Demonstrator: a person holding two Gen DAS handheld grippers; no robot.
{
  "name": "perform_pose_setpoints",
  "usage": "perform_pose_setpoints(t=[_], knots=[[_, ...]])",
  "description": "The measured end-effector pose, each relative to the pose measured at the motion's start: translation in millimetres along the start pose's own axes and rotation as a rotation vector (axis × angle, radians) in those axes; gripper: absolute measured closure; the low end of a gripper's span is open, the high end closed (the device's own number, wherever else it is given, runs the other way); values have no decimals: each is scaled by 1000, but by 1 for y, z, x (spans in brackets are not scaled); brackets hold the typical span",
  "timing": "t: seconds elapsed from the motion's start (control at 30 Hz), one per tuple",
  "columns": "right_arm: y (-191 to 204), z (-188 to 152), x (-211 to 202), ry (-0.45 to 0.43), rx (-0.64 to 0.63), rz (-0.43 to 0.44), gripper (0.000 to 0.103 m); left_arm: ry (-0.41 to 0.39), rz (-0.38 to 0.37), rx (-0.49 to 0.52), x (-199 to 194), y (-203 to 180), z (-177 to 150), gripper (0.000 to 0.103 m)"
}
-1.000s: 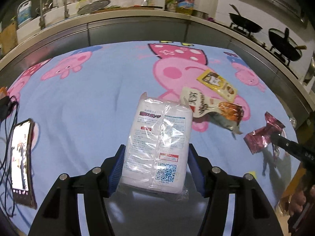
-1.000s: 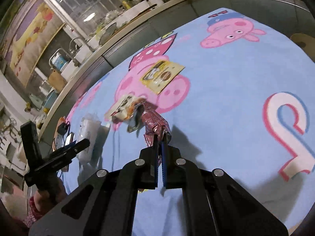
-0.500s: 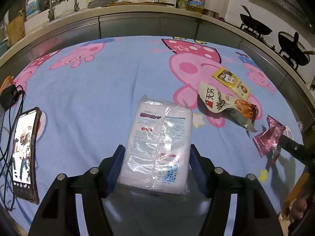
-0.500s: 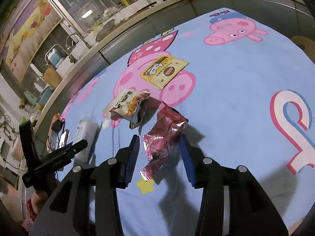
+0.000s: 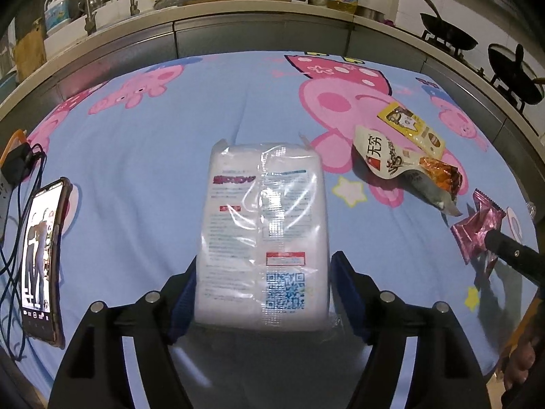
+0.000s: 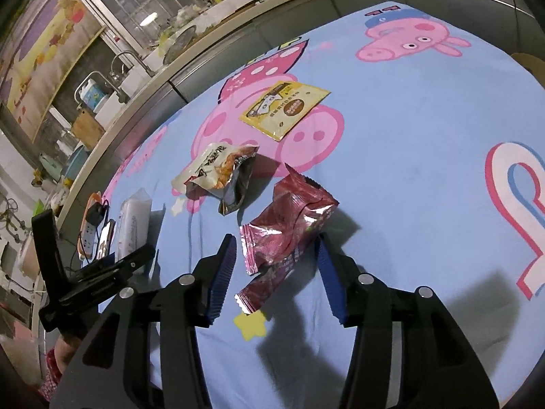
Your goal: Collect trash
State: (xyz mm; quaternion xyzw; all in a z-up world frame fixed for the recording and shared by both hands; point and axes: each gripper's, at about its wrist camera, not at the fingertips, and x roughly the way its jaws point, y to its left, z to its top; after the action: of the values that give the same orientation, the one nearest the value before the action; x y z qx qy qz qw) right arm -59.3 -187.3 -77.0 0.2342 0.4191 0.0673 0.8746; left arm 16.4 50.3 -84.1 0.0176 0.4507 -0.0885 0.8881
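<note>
- Jaws of the right gripper (image 6: 274, 266) stood wide apart, one blue pad on each side of the maroon foil wrapper (image 6: 289, 228), neither pad touching it.
- Wrapper lay crumpled on the blue cartoon tablecloth (image 6: 425, 170), its long torn tail reaching back between the fingers toward the camera, and its puffed body just beyond the tips.
- Judged step: taking hold of this wrapper. Best to close on the bunched middle, not the thin tail, since slick foil would likely slide out of a shallow pinch; pads should stay low to the cloth without catching it.
- Left gripper (image 5: 262, 293) was closed on the white plastic-wrapped pack (image 5: 264, 235), pads pressed to both long sides at its near end; the far end rested on or just over the cloth, which of the two I could not tell.
- Pack looked soft and bulky under glossy film, so a firm squeeze seemed needed.
- Phone (image 5: 41, 259) lay at the near left with cables beside it, well apart from the trash.
- Farther off, an opened white snack bag (image 6: 218, 173) lay gaping, silver lining showing.
- Beyond it, a flat yellow sachet (image 6: 284, 109) lay on the pink pig print.
- Kitchen counter (image 5: 238, 10) ran along the far edge.
</note>
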Motion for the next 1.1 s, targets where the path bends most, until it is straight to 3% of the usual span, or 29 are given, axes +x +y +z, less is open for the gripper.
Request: perform_pose_setpoints(t=[1.1], knots=[[-16,6,2,-13,30,63,51,0,37,27,3,-6,-1,20]])
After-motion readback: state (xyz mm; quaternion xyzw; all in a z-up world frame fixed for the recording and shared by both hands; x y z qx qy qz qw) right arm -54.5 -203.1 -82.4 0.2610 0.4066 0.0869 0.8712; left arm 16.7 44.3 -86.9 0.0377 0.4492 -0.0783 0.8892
